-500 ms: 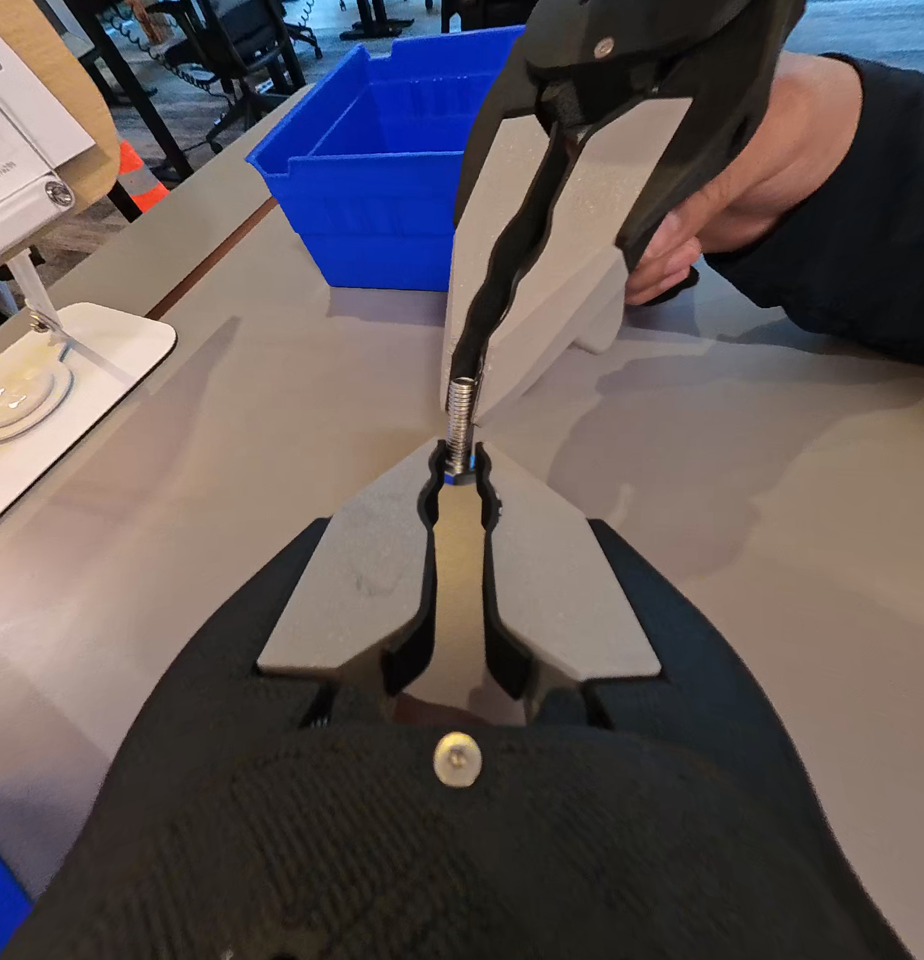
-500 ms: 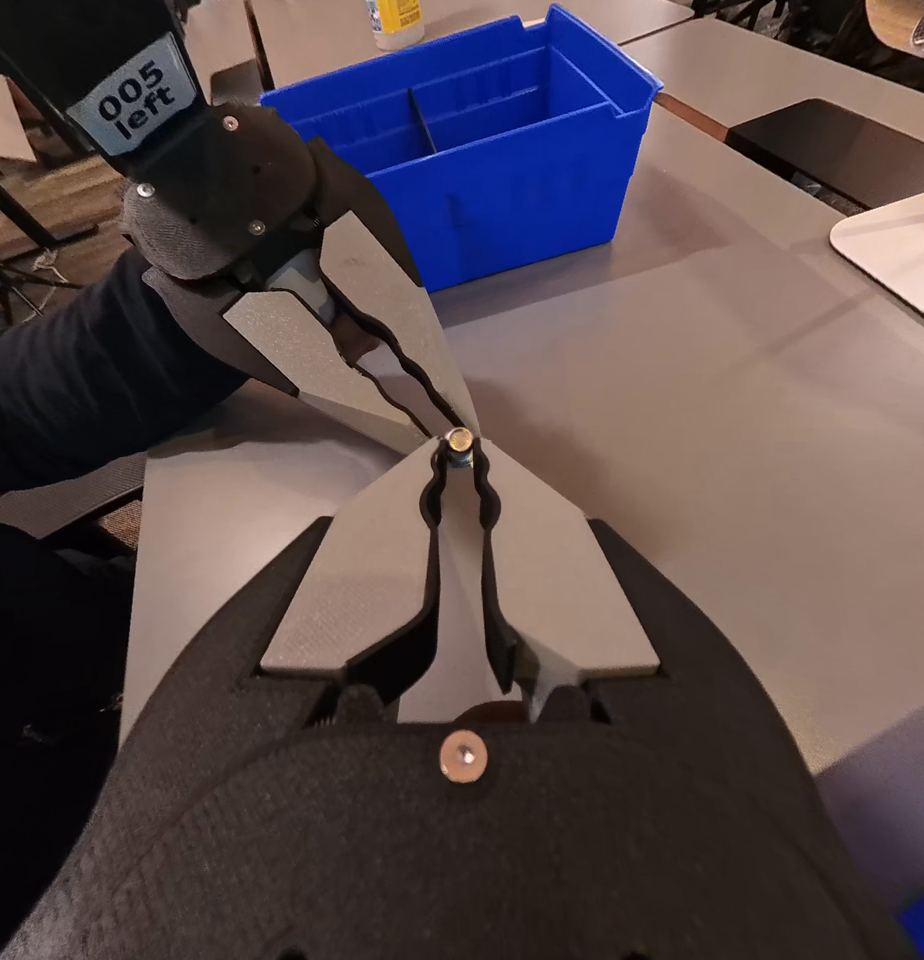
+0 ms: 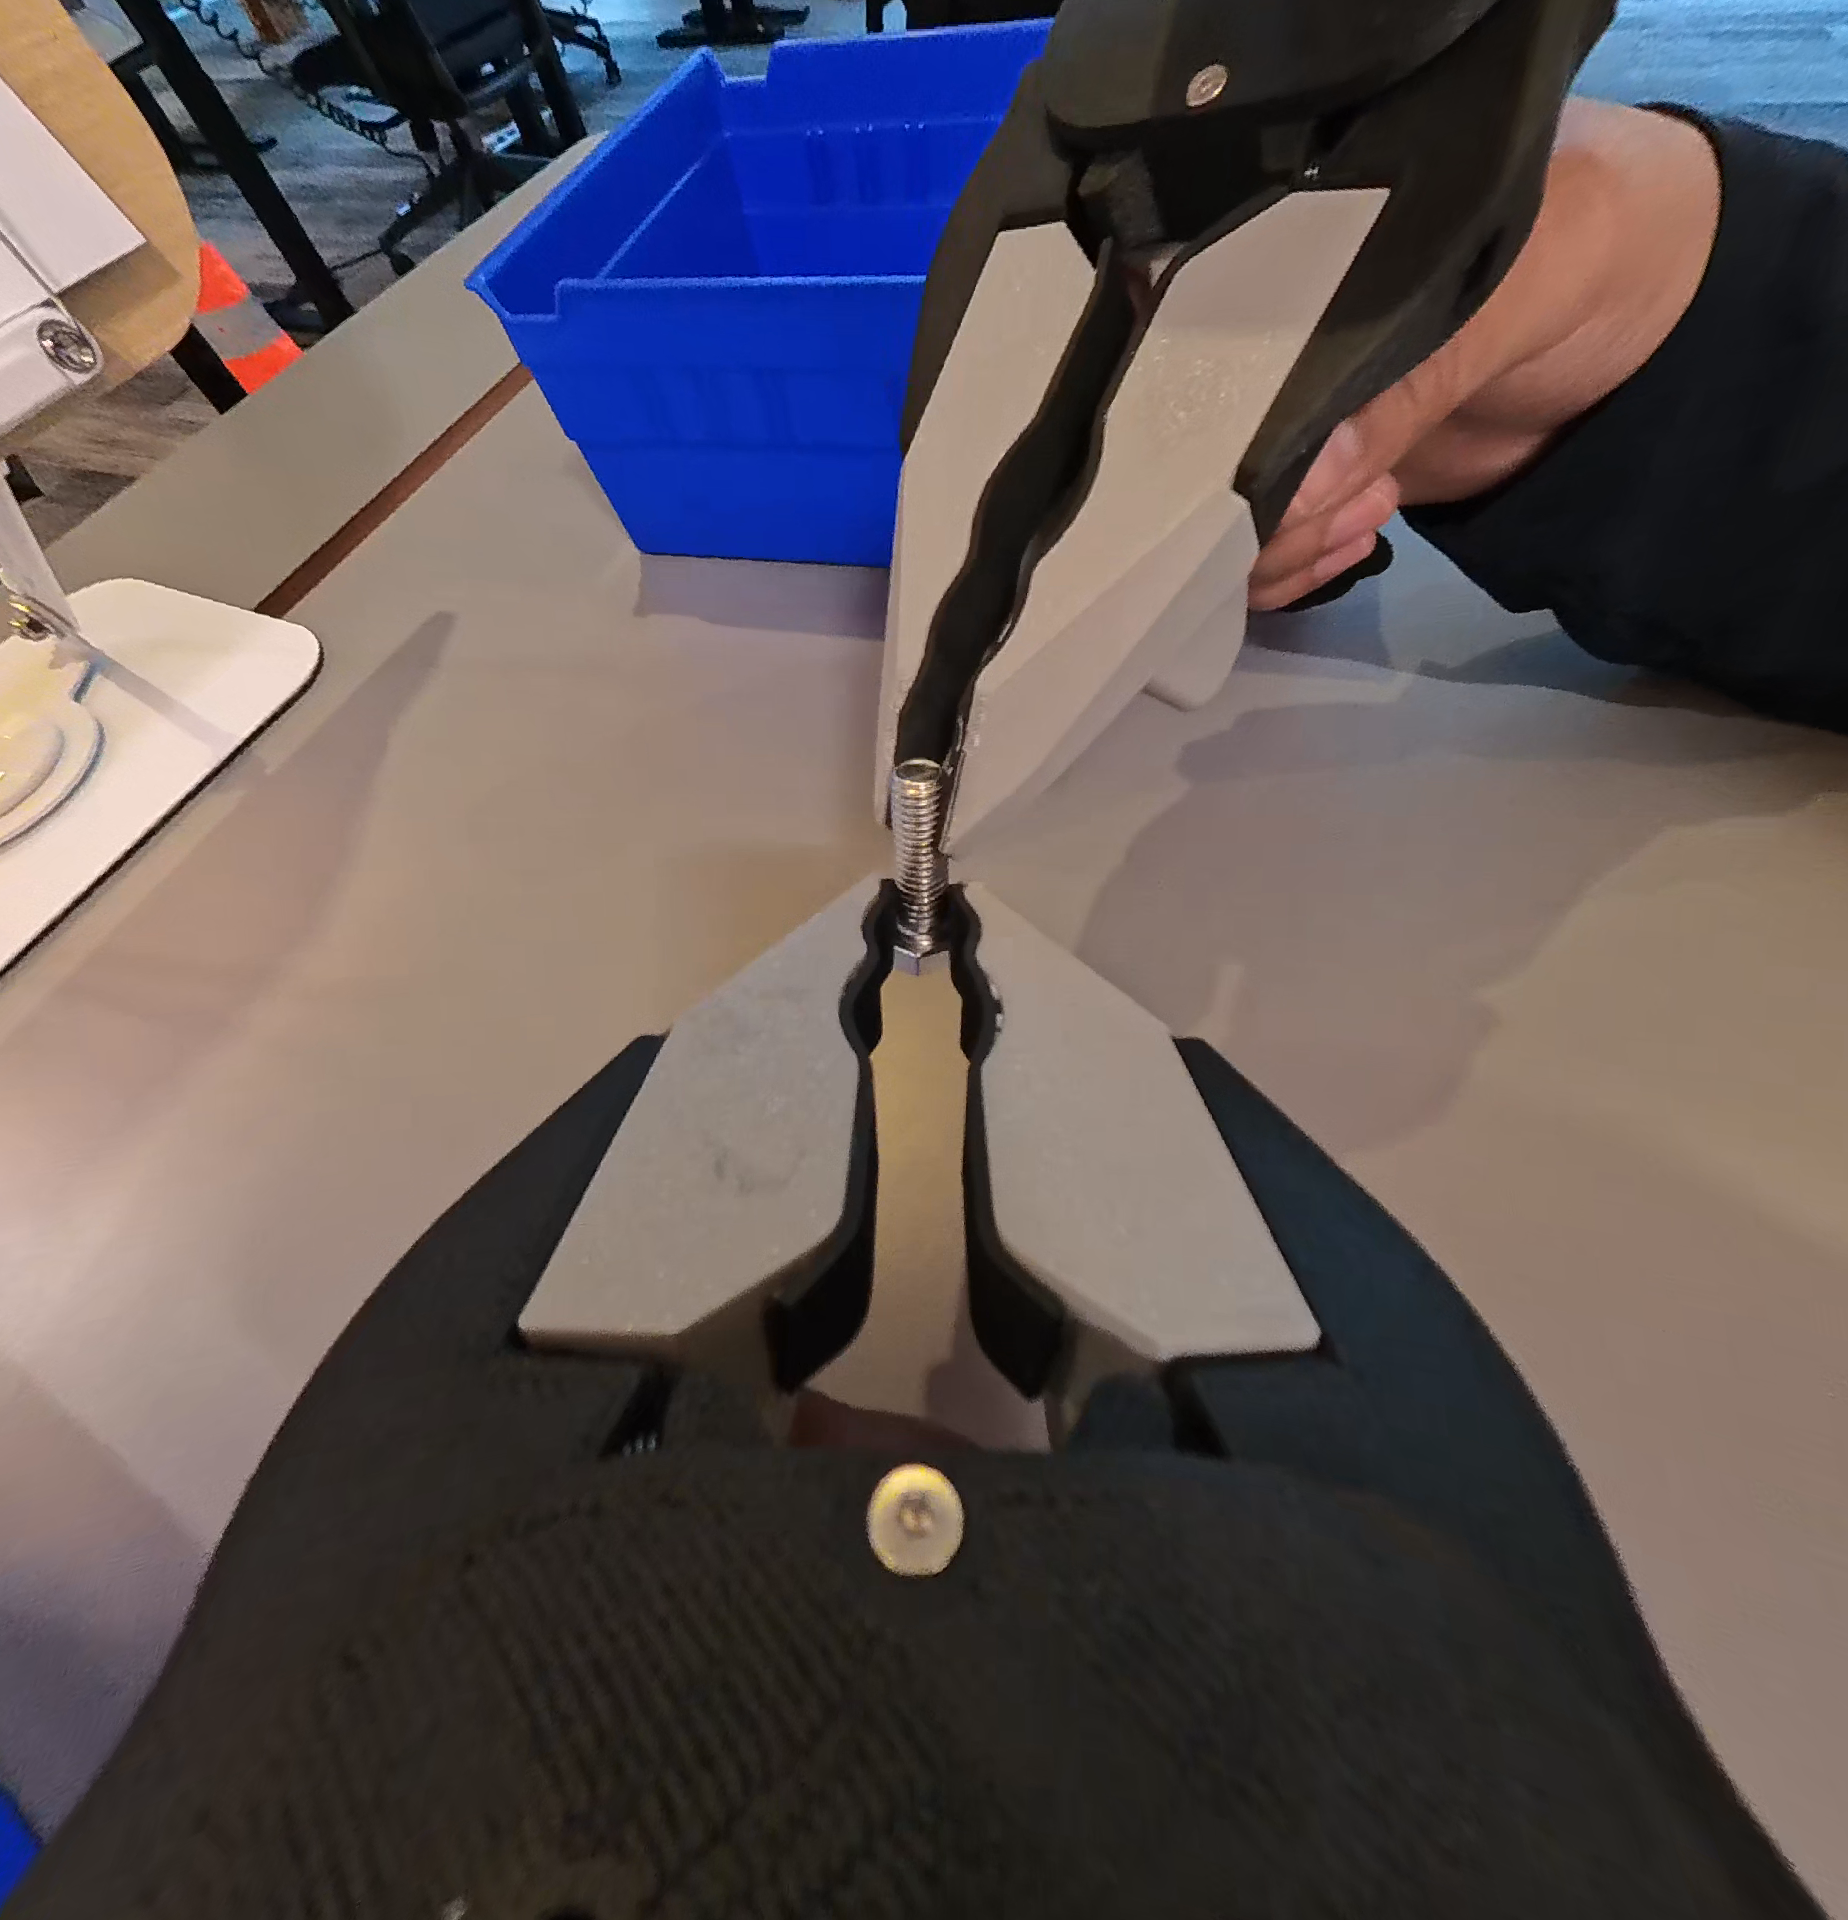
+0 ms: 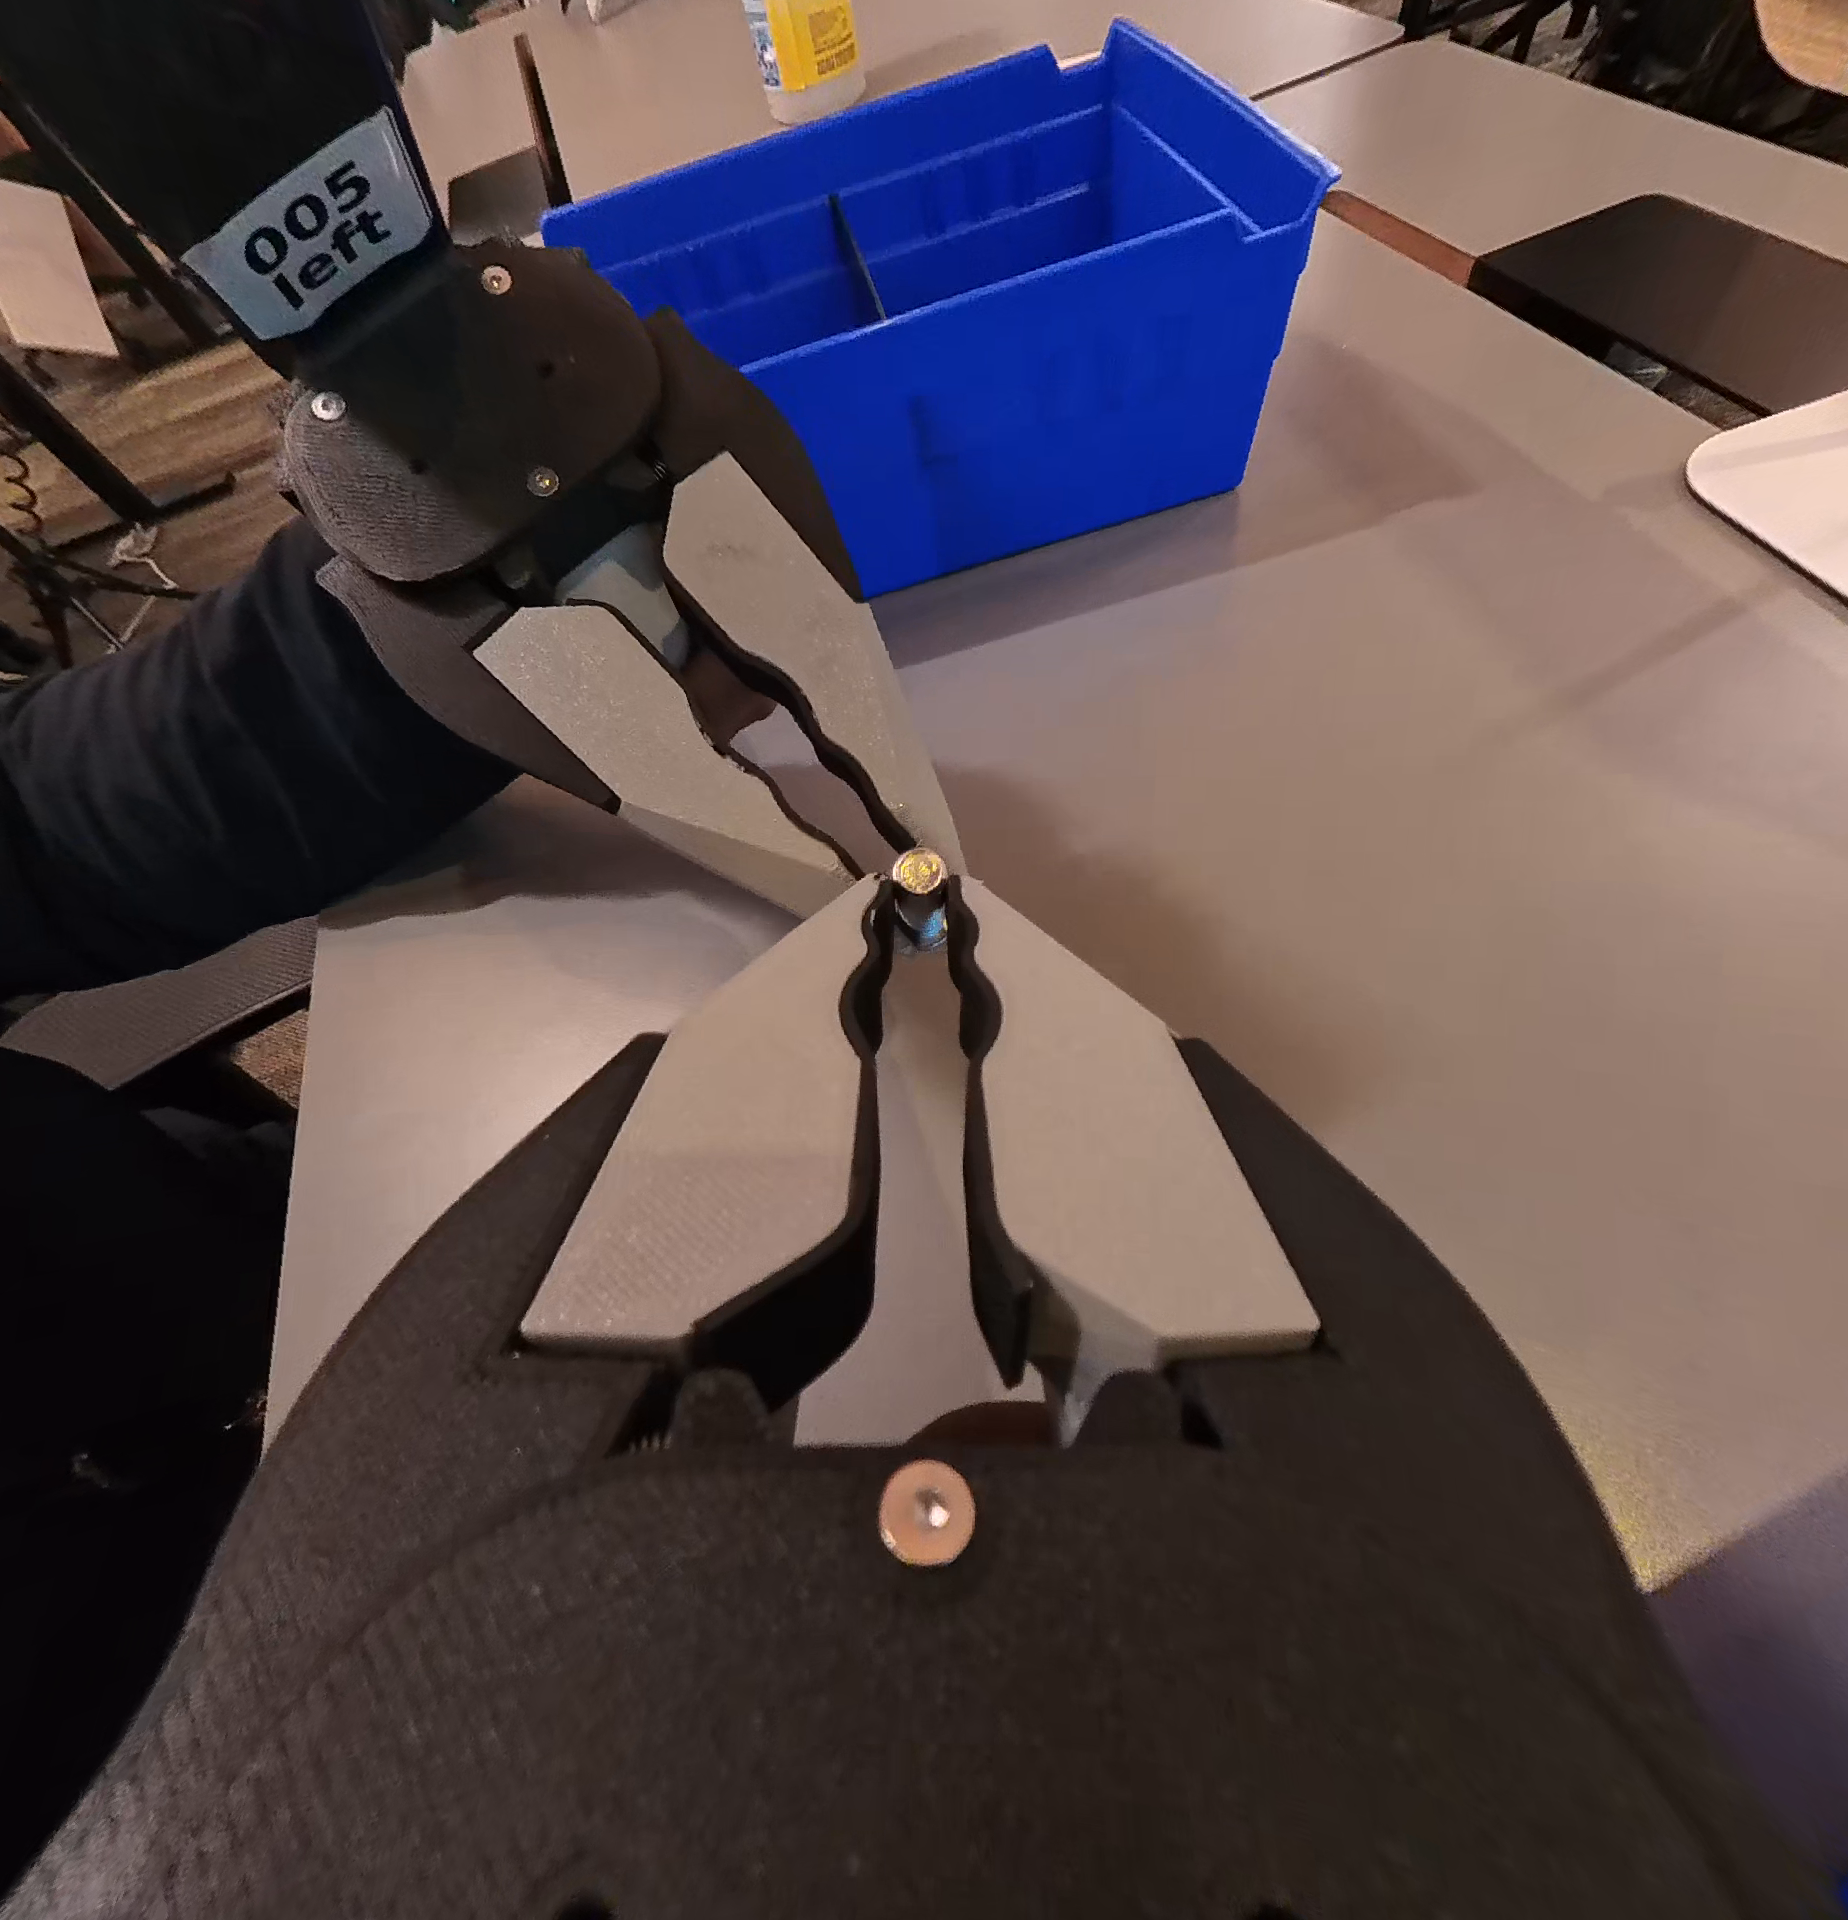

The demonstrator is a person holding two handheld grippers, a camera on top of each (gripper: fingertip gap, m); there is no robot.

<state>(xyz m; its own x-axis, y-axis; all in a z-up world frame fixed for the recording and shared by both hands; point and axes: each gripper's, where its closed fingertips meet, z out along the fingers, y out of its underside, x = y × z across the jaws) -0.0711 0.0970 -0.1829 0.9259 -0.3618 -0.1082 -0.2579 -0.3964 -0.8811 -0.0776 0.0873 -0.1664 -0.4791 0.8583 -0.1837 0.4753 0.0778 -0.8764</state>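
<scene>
A silver threaded bolt stands upright above the grey table. My left gripper is shut on a hex nut at the bolt's lower end. My right gripper comes down from above and is shut on the bolt's upper end. In the right wrist view my right gripper grips the bolt, seen end-on, with a bluish part just below it. My left gripper reaches in from the upper left, its tips touching the bolt.
A blue divided bin stands behind the grippers and shows in the right wrist view. A white stand base lies at the left. A black pad, a white board and a bottle lie farther off. Only a small space, under 4 cm, lies between the two pairs of fingers.
Both grippers stay in place on the bolt and nut. The nut's silver hex face now shows where a blue ring showed before.
</scene>
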